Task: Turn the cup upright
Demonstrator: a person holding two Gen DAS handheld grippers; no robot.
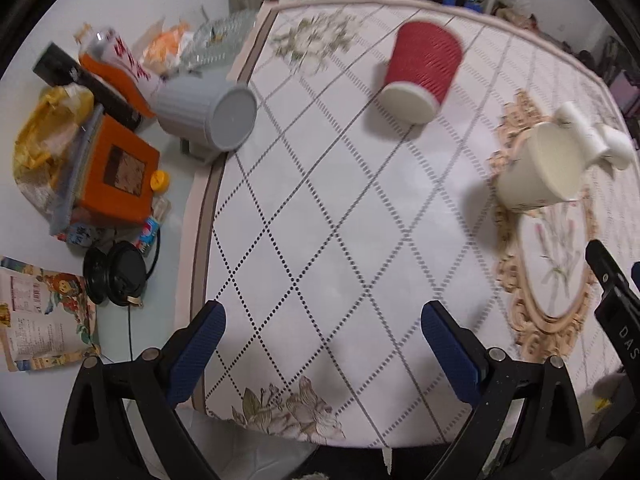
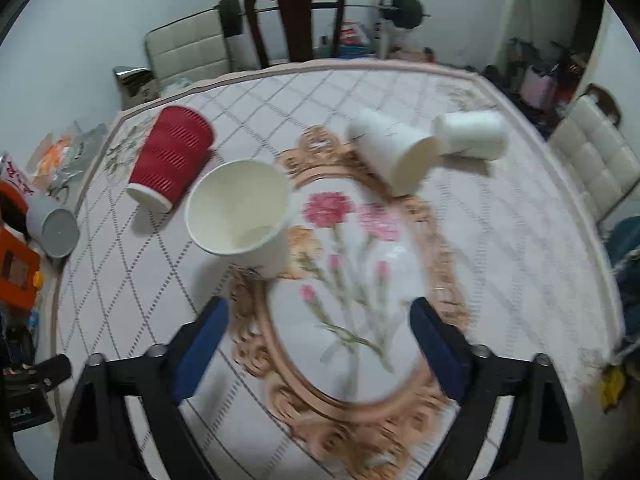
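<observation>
A red ribbed paper cup (image 1: 422, 70) (image 2: 170, 158) lies on its side on the patterned table mat, its mouth toward me. A white paper cup (image 2: 242, 216) (image 1: 540, 168) stands upright next to it, mouth open. Two more white cups (image 2: 394, 154) (image 2: 472, 134) lie on their sides farther right; they also show in the left wrist view (image 1: 592, 132). A grey cup (image 1: 208, 114) (image 2: 54, 226) lies on its side at the mat's left edge. My left gripper (image 1: 322, 334) is open and empty above the mat. My right gripper (image 2: 320, 330) is open and empty, short of the upright white cup.
Clutter sits left of the mat: an orange box (image 1: 116, 176), snack bags (image 1: 44, 316), a black round device with a cord (image 1: 114, 274), a glass dish (image 1: 218, 38). Chairs (image 2: 296, 16) (image 2: 596, 156) stand behind and to the right of the table.
</observation>
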